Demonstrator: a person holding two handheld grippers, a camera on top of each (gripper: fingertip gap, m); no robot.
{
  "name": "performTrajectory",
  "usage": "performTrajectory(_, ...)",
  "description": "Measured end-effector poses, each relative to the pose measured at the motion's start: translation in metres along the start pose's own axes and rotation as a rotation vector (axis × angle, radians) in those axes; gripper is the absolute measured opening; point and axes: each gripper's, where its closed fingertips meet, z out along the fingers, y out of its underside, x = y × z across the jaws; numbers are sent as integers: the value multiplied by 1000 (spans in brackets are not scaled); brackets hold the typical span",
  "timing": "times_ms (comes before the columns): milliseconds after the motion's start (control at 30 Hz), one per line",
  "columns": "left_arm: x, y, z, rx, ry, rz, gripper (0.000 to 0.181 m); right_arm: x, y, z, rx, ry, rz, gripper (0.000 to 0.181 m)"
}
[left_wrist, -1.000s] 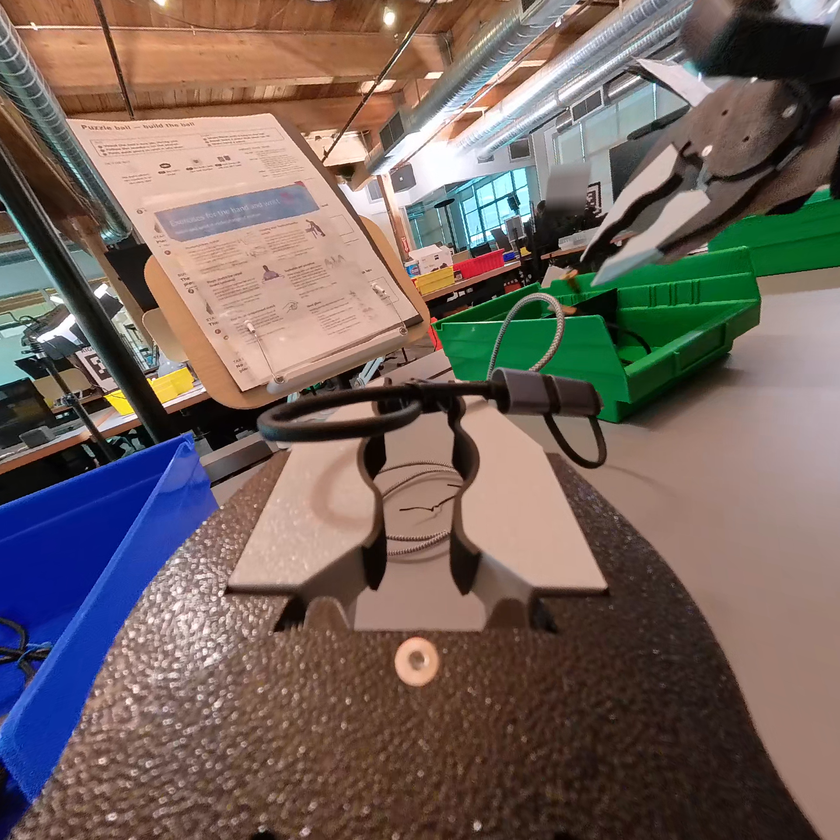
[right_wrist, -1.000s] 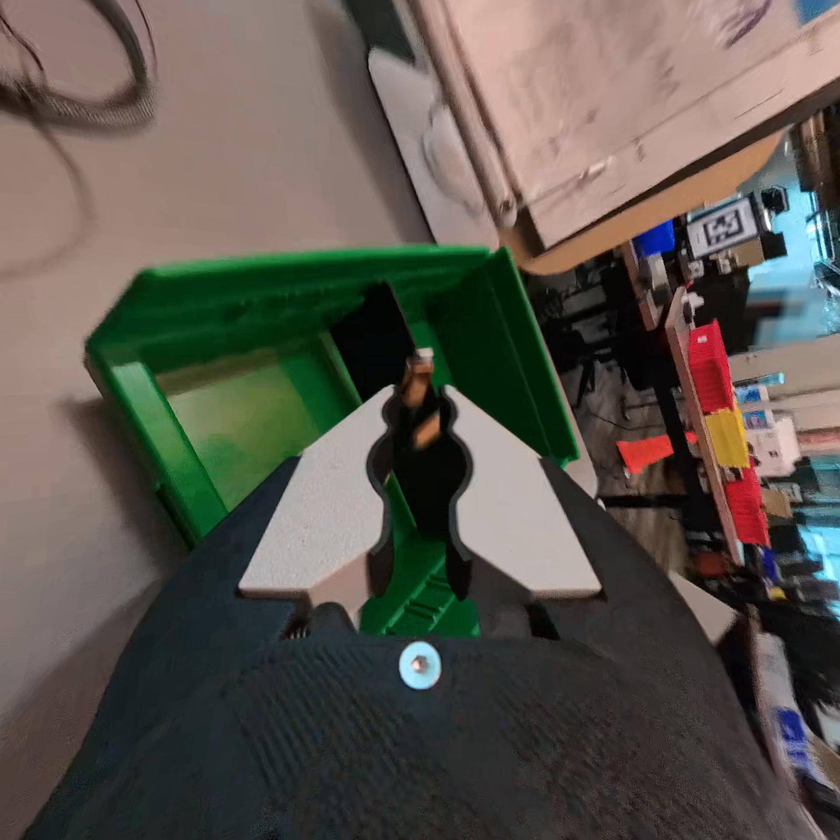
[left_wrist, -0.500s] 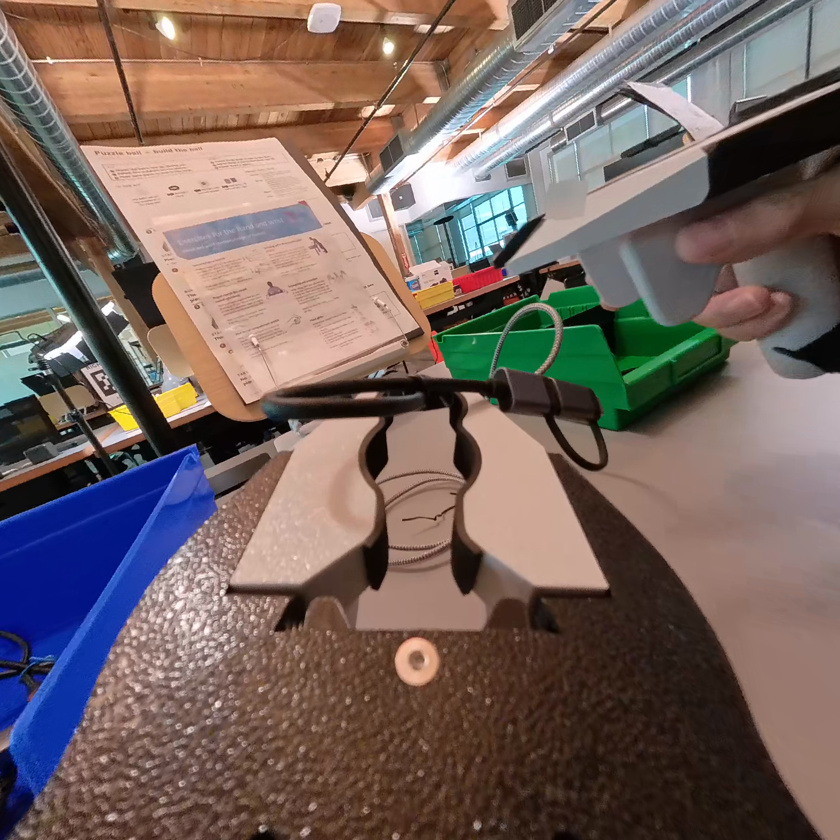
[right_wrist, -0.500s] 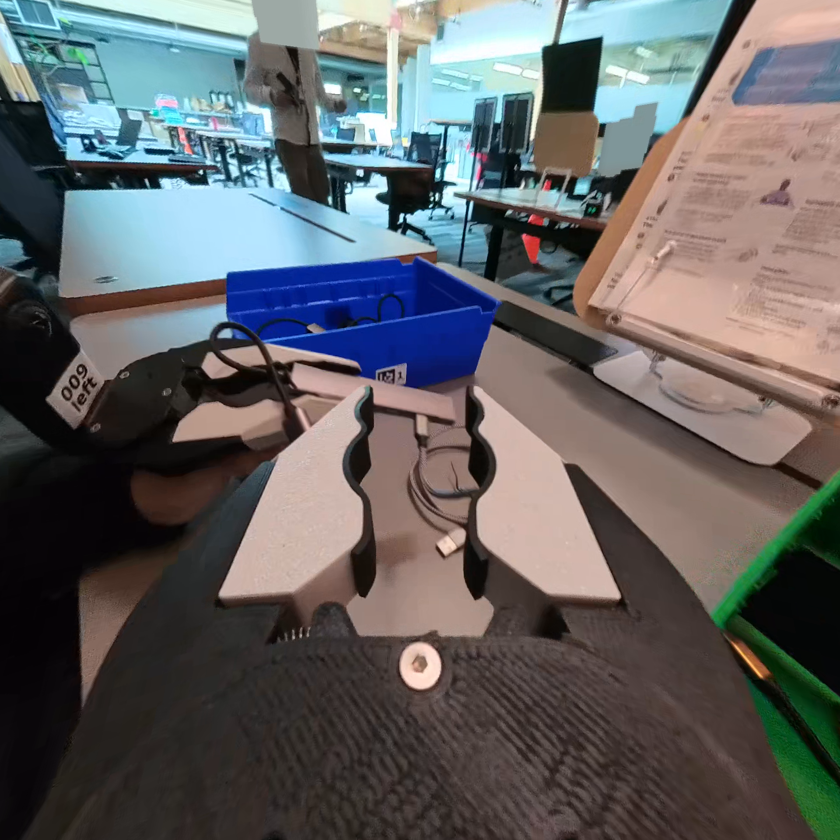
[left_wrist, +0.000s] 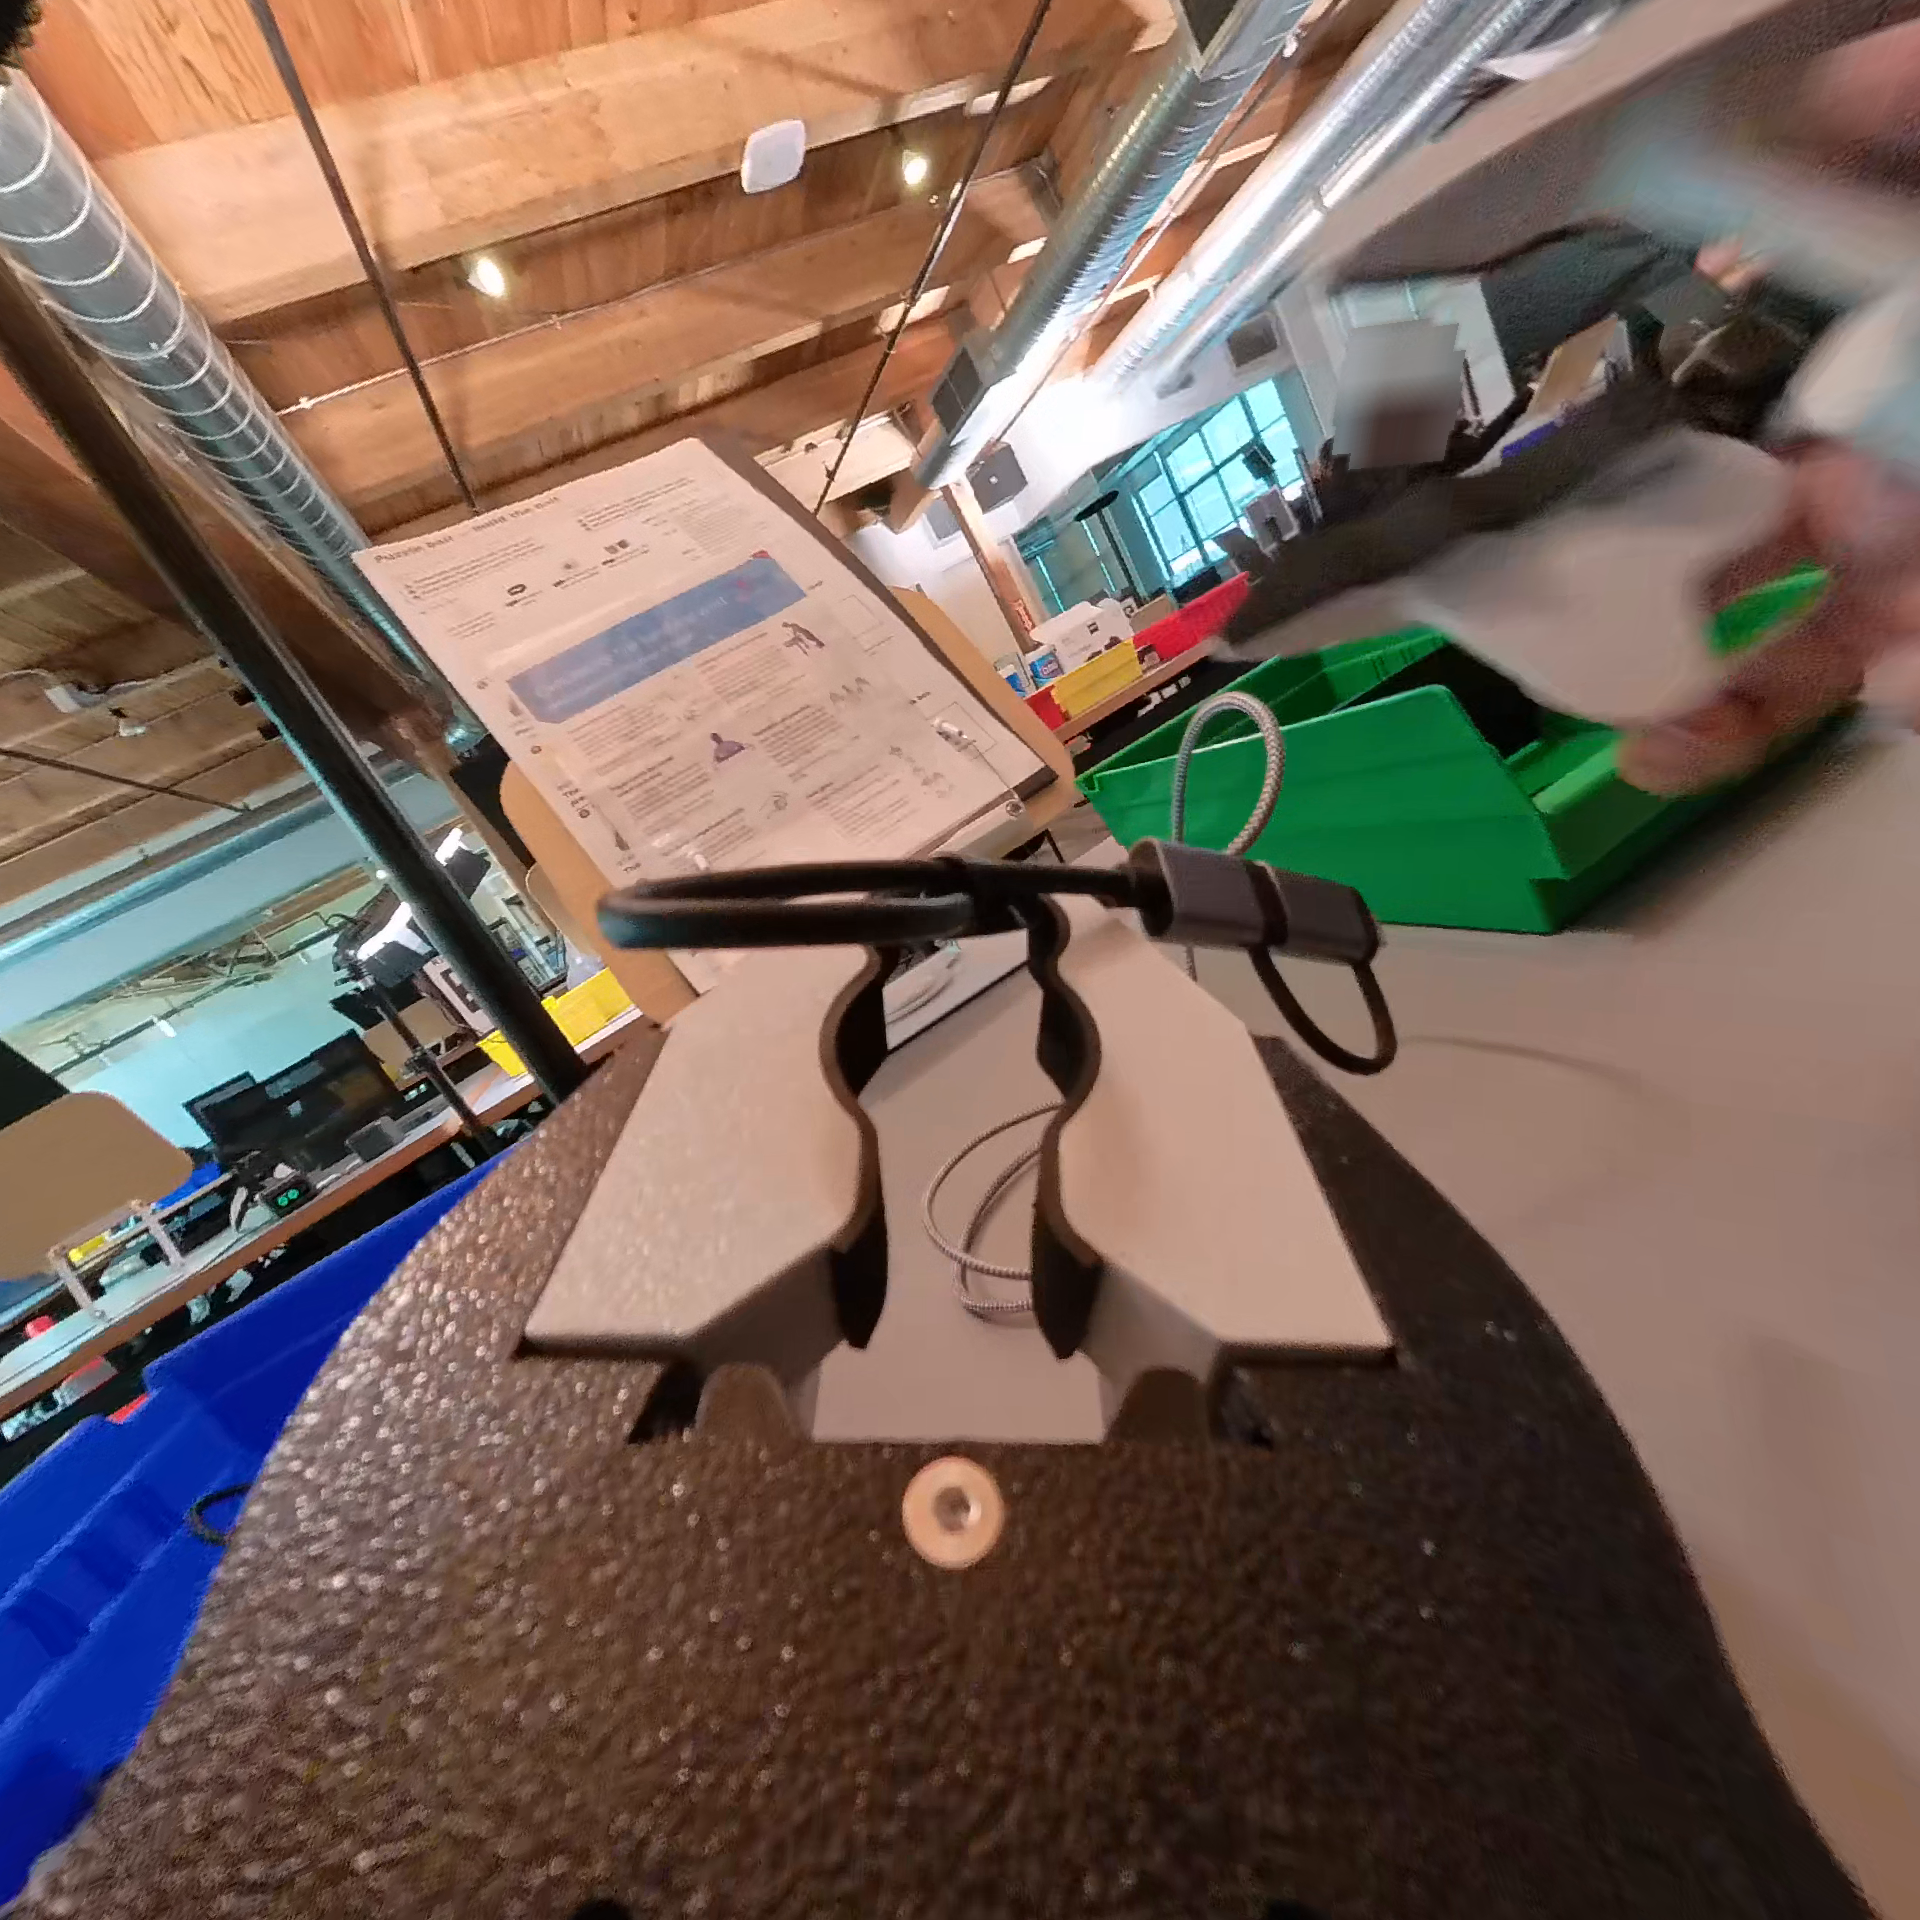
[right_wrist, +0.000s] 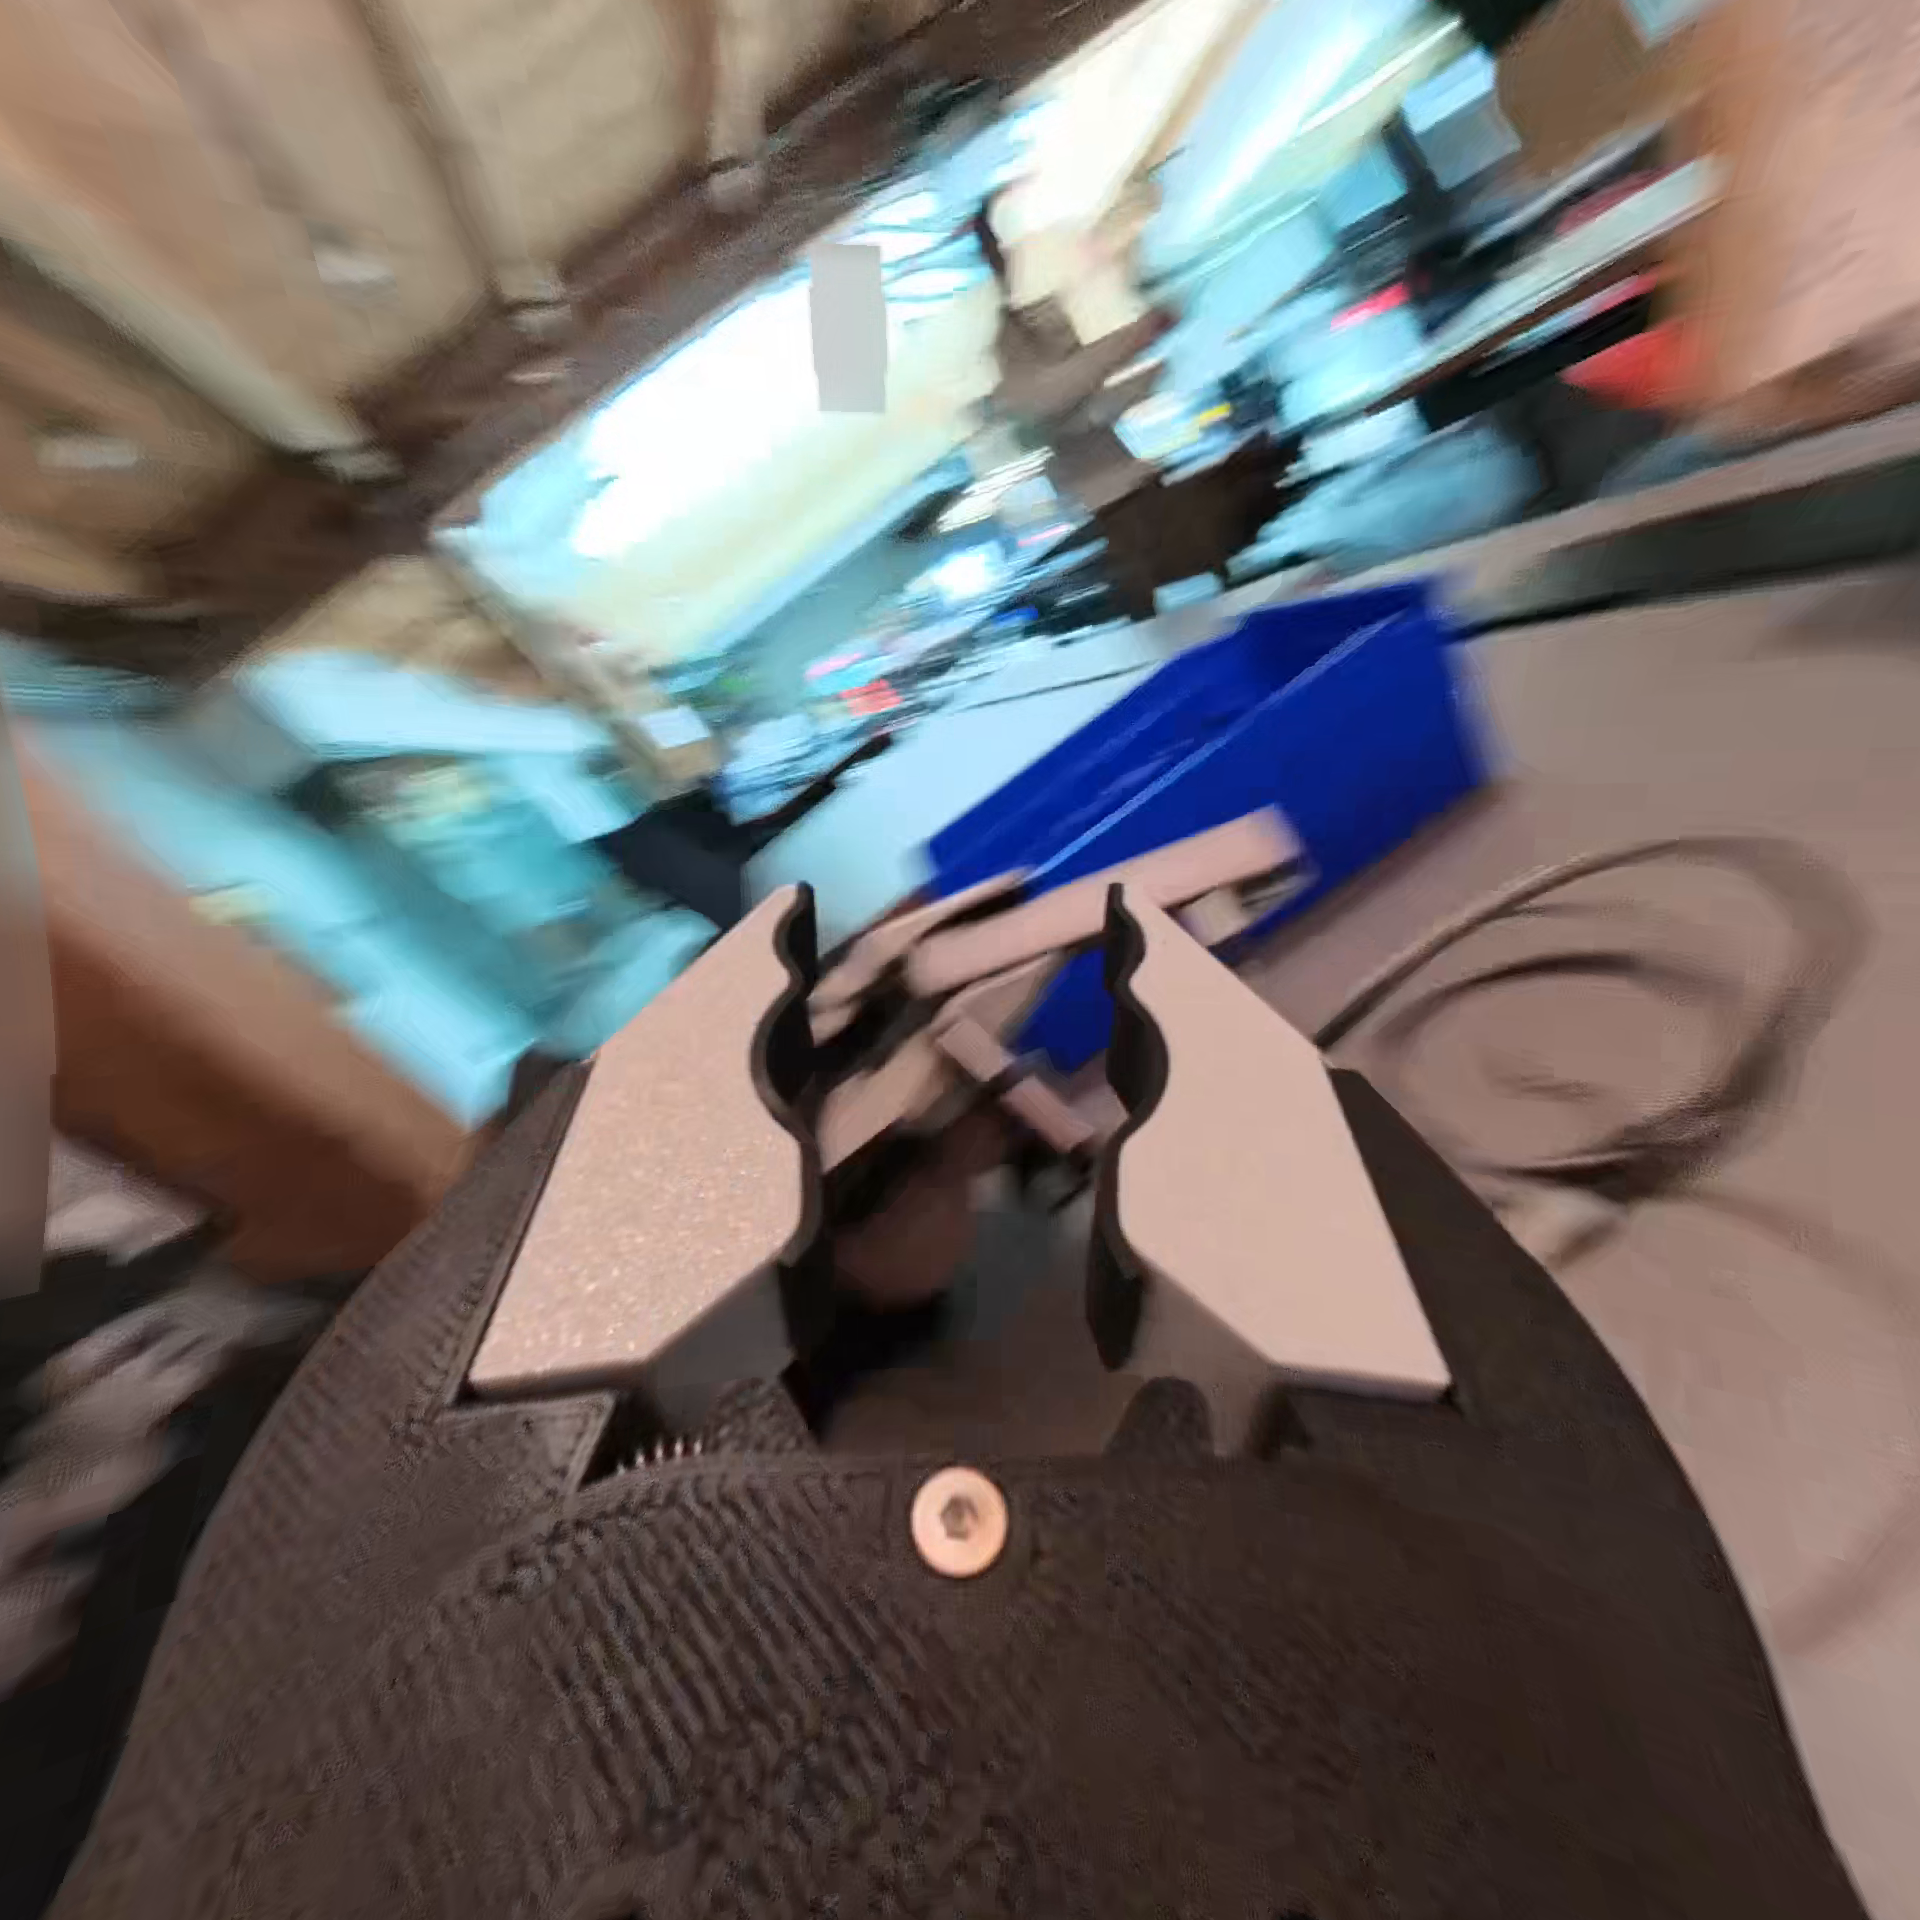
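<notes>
My left gripper (left_wrist: 961, 914) has its fingertips pinched on a black cable (left_wrist: 790, 906), which lies crosswise over the tips, looping out to the left. To the right it ends in a dark grey connector block (left_wrist: 1257, 906) with a thin black tether loop hanging under it. A braided grey cable (left_wrist: 1231, 764) arches up from that block; more braided cable lies coiled on the grey table (left_wrist: 1621, 1164) between the fingers.

My right gripper (right_wrist: 961, 920) has its fingers spread with a clear gap and nothing between them. Past them, blurred, I see the left gripper and its cable end.

A blue bin (left_wrist: 114, 1496) sits at my near left. Farther off stand a printed sheet on a stand (left_wrist: 717, 675) and a green bin (left_wrist: 1392, 821), with the blurred right gripper above it.
</notes>
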Motion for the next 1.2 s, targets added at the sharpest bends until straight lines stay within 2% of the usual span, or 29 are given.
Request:
performTrajectory(33,-3,0,0,3,-16,-14,22,-19,18,-7,-57,-173,69,54)
performTrajectory(67,-7,-1,-1,11,-29,-29,22,-27,32,-16,-98,-276,151,54)
performTrajectory(100,-9,-2,-2,21,-38,-51,22,-23,41,-23,-109,-290,217,51)
performTrajectory(167,-16,-7,-6,58,-59,-111,22,10,53,-29,-81,-145,247,56)
performTrajectory(233,-18,-15,-8,111,-47,-171,22,52,48,-30,54,54,332,64)
performTrajectory(267,-18,-20,-9,140,-35,-208,21,57,44,-28,117,55,366,71)
performTrajectory(333,-14,-35,-12,207,16,-244,22,63,44,-16,150,45,443,72)
performTrajectory(467,-21,-56,-18,279,51,-280,22,37,44,11,172,-196,637,72)
performTrajectory(567,-32,-65,-21,299,104,-357,22,19,42,15,209,-365,754,67)
performTrajectory(633,-49,-72,-24,326,78,-437,22,11,47,17,194,-412,781,64)
performTrajectory(700,-65,-85,-32,388,82,-526,22,11,47,11,203,-424,793,52)
performTrajectory(800,-57,-105,-39,461,250,-565,21,24,53,11,236,-324,804,48)
performTrajectory(967,-15,-104,-40,447,470,-477,21,-15,51,28,195,-459,809,53)
performTrajectory(1067,-4,-102,-44,455,559,-464,22,-29,50,27,181,-496,757,26)
performTrajectory(1200,8,-93,-54,435,689,-420,22,-25,42,19,235,-493,765,8)
